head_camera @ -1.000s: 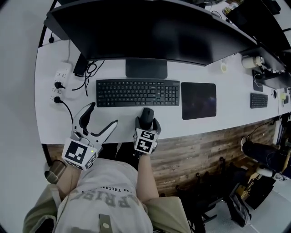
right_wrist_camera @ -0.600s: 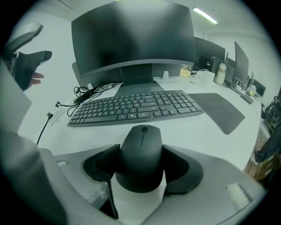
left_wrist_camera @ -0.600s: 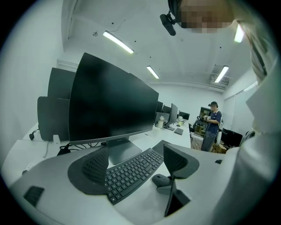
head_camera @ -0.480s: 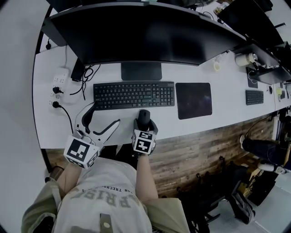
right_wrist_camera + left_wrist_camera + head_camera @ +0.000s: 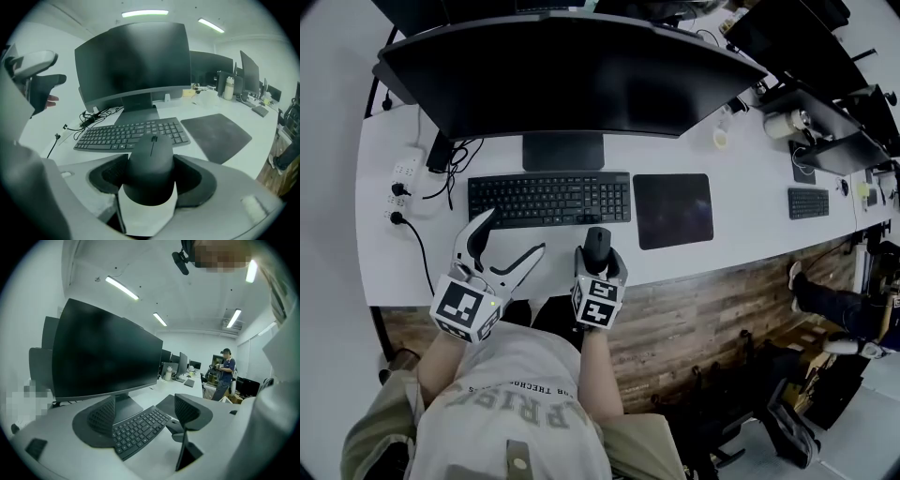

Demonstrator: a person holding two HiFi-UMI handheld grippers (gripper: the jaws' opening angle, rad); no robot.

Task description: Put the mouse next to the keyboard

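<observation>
A black mouse [image 5: 598, 240] sits between the jaws of my right gripper [image 5: 600, 251], whose pads press on both its sides. It lies just in front of the black keyboard [image 5: 548, 200], near the keyboard's right end. In the right gripper view the mouse [image 5: 151, 157] fills the gap of that gripper [image 5: 151, 174], with the keyboard [image 5: 126, 133] close behind it. I cannot tell whether the mouse rests on the desk or hangs just above it. My left gripper [image 5: 514, 234] stands open and empty over the desk's front left, and its own view shows the keyboard [image 5: 138, 430] beyond it [image 5: 145, 414].
A dark mouse pad [image 5: 673, 209] lies right of the keyboard. A wide monitor [image 5: 572, 84] on its stand rises behind the keyboard. A power strip [image 5: 401, 178] with cables sits at the far left. The white desk [image 5: 722, 253] ends close in front of the grippers.
My right gripper has shifted rightward with the mouse along the keyboard's front edge, toward its right end. The left gripper has stayed open in about the same spot.
</observation>
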